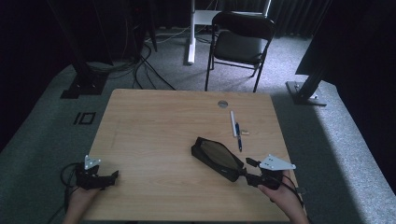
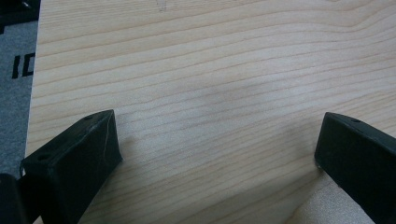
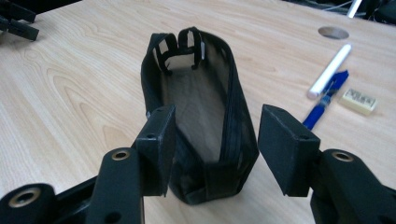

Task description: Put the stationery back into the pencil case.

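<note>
Black mesh pouch (image 3: 201,121), elongated, unzipped, on pale woodgrain table (image 3: 70,93)

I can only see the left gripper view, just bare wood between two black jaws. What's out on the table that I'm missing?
Observer: A black mesh pouch lies open on the right half of the table.
Operator: Is the other hand near it?
Observer: Yes, the right tongs are open, one jaw on each side of the pouch's near end, not clamped.
Operator: Anything else out there?
Observer: Beyond the pouch lie a white marker, a blue pen and a small eraser.
Operator: And my own tongs?
Observer: The left tongs sit open at the near left edge, far from the pouch.
</note>
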The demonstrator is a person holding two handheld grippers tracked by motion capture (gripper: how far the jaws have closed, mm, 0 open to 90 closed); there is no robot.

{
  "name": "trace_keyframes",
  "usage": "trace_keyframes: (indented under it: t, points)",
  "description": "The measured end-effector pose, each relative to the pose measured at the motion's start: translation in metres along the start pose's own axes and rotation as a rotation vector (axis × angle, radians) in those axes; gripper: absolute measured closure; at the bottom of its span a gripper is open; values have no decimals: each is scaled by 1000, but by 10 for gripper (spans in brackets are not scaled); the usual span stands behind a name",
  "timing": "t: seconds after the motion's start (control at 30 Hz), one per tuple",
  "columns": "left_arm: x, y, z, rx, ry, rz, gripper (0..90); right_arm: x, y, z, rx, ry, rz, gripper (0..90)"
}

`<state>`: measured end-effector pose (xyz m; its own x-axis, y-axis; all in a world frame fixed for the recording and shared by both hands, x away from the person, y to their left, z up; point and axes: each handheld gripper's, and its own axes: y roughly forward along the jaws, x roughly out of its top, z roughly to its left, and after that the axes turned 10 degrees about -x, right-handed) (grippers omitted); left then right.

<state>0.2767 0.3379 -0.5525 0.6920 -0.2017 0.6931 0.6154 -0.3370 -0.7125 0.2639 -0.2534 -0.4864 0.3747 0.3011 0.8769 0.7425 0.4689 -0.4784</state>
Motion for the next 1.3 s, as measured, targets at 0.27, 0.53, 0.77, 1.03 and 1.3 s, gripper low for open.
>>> trace_keyframes:
  t: [0.27,0.53,0.77,1.03,1.3]
  points:
    - [0,0,0,0,0,0,3,18,8,-3,-8,-9,-37,443]
    - [0,0,0,0,-1,0,3,32,21,-13,-33,24,-73,440]
    - [0,0,0,-1,0,0,3,38,27,-24,-79,47,-84,416]
    - [0,0,0,-1,-1,0,3,37,35,-39,-152,80,-77,399]
    - [0,0,0,-1,-1,0,3,37,47,-54,-235,130,-66,412]
